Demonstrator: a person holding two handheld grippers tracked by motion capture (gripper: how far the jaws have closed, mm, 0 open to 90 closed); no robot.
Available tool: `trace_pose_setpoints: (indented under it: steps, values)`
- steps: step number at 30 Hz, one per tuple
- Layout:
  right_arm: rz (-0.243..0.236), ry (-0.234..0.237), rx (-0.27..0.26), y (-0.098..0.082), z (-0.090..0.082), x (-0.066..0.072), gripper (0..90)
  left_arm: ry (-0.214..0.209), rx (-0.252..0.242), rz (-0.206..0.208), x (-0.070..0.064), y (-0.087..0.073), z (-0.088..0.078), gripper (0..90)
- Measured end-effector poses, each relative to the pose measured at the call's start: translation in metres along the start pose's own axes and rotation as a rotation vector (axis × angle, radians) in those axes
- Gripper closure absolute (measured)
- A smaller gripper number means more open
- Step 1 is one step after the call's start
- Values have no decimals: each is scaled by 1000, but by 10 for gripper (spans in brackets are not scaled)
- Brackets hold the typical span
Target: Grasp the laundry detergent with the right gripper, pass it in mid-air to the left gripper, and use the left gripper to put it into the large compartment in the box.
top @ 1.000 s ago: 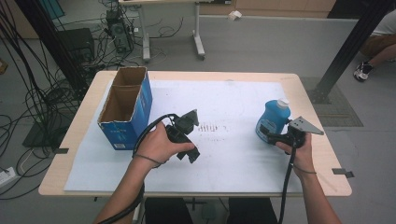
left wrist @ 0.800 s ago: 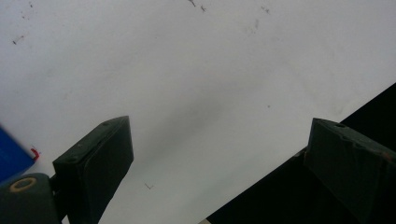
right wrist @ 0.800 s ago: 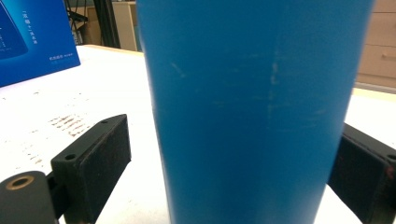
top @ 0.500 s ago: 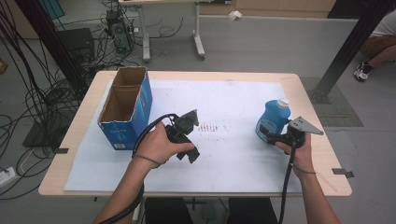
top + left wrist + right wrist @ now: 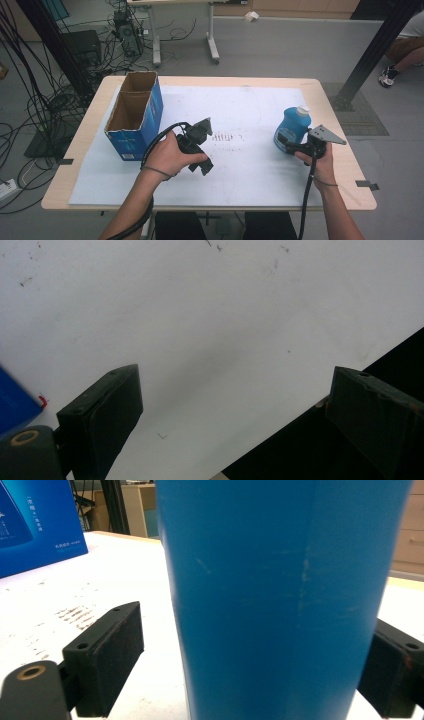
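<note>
A blue plastic bottle (image 5: 291, 127) with a white cap stands upright on the white sheet at the table's right. My right gripper (image 5: 288, 146) reaches it from the near right. In the right gripper view the bottle (image 5: 280, 605) stands between the jaws; the left pad (image 5: 107, 655) is still a gap away from it. These jaws have just been closing around the bottle. My left gripper (image 5: 202, 167) rests in a hand at the middle of the sheet, jaws wide apart with nothing between them (image 5: 235, 415).
An open-topped blue cardboard box (image 5: 132, 120) stands at the table's left; its side shows in the right gripper view (image 5: 35, 525). A white sheet (image 5: 250, 110) covers the wooden table (image 5: 345, 165). Cables, table legs and a seated person's foot lie beyond.
</note>
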State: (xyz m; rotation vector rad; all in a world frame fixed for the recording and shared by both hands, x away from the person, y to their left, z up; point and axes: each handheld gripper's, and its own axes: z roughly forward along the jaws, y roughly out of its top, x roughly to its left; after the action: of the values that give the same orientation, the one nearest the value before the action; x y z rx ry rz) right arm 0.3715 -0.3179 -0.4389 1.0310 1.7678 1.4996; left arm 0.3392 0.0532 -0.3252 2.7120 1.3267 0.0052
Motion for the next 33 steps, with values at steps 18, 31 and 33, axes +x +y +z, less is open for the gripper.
trace_pose_setpoints:
  steps: [18, 31, 33]
  values:
    - [0, 7, -6, 0, 0, -1, 288, 0, -2, -3, -1, 0, 0, 81]
    - [-9, -5, -11, 1, -1, -2, 378, -4, 2, 0, -2, 0, 0, 83]
    - [-9, -6, -11, 1, -1, -2, 388, -3, 1, 1, -2, 0, 0, 83]
